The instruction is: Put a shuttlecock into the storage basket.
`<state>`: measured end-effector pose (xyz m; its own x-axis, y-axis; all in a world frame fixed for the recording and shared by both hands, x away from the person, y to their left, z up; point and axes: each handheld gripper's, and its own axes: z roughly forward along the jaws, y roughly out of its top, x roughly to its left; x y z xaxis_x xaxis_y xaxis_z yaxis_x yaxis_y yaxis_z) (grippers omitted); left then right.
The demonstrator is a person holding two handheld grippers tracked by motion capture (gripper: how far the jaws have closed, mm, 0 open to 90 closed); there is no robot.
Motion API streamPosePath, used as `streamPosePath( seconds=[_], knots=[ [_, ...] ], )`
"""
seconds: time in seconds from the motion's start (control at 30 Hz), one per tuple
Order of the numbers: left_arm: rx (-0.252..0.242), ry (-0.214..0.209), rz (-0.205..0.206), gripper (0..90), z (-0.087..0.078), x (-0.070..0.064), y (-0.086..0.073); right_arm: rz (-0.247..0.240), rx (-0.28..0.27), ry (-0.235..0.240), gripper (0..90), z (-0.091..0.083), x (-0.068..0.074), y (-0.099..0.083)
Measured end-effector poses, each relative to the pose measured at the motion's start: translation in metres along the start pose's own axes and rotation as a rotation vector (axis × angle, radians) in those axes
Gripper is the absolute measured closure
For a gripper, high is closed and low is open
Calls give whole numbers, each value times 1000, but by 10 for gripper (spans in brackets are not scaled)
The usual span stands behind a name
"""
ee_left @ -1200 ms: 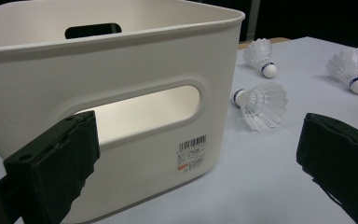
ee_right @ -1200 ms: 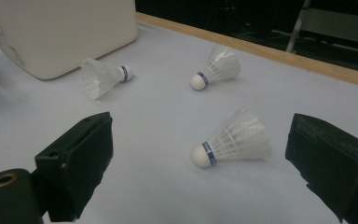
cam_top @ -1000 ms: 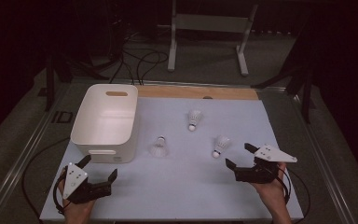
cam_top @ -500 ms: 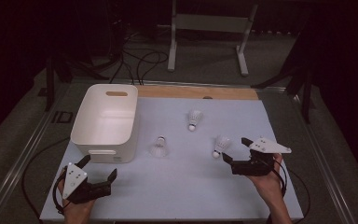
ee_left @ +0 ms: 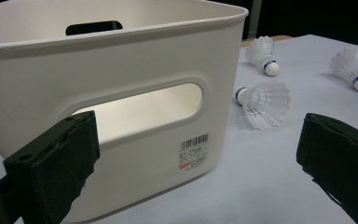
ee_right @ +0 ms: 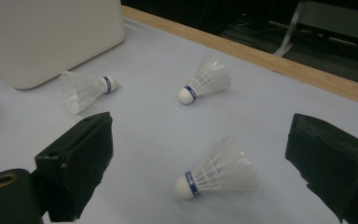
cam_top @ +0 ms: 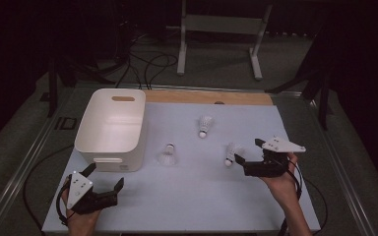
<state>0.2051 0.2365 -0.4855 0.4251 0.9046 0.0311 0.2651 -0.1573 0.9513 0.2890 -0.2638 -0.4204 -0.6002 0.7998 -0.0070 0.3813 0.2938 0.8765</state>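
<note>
Three white shuttlecocks with blue-banded cork tips lie on the white table top. One (cam_top: 168, 155) lies beside the white bin (cam_top: 109, 130), one (cam_top: 204, 126) sits farther back, and one (cam_top: 232, 154) is at the right. My right gripper (cam_top: 246, 152) stands open just right of that last shuttlecock (ee_right: 216, 170), which lies on its side between the spread jaws, untouched. My left gripper (cam_top: 105, 176) is open near the front left corner. It faces the bin's handle slot (ee_left: 144, 112) with nothing between its jaws.
The bin (ee_left: 121, 60) looks empty and fills the table's left side. A wooden strip (cam_top: 206, 97) borders the far edge. Cables and a metal stand (cam_top: 221, 34) sit on the floor beyond. Bare table top lies between the two grippers.
My right gripper has moved left and slightly forward, closing in on the right-hand shuttlecock. The left gripper has stayed where it was.
</note>
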Motion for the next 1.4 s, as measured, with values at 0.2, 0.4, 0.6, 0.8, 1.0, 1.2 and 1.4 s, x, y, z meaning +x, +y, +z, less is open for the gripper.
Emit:
streamPosePath(
  seconds=[0.2, 0.4, 0.6, 0.8, 1.0, 1.2, 1.4],
  knots=[
    [-3, 2, -4, 0, 0, 1, 0, -16, 11, -4, 76, 4, -4, 6],
    [1, 8, -4, 0, -1, 1, 0, -17, 32, -7, 76, 11, -7, 8],
    [2, 7, -4, 0, 0, 1, 0, -6, 43, -8, 76, 16, -10, 10],
    [6, 9, -1, 0, 0, 1, 0, -24, 74, 2, 77, 26, -13, 13],
    [7, 8, -2, 0, 0, 1, 0, -29, 97, 1, 77, 32, -14, 16],
    [8, 7, 0, 0, 0, 1, 0, -19, 98, -5, 77, 38, -20, 20],
    [8, 7, 1, 0, 0, 1, 0, -15, 121, -5, 77, 45, -24, 21]
  ],
)
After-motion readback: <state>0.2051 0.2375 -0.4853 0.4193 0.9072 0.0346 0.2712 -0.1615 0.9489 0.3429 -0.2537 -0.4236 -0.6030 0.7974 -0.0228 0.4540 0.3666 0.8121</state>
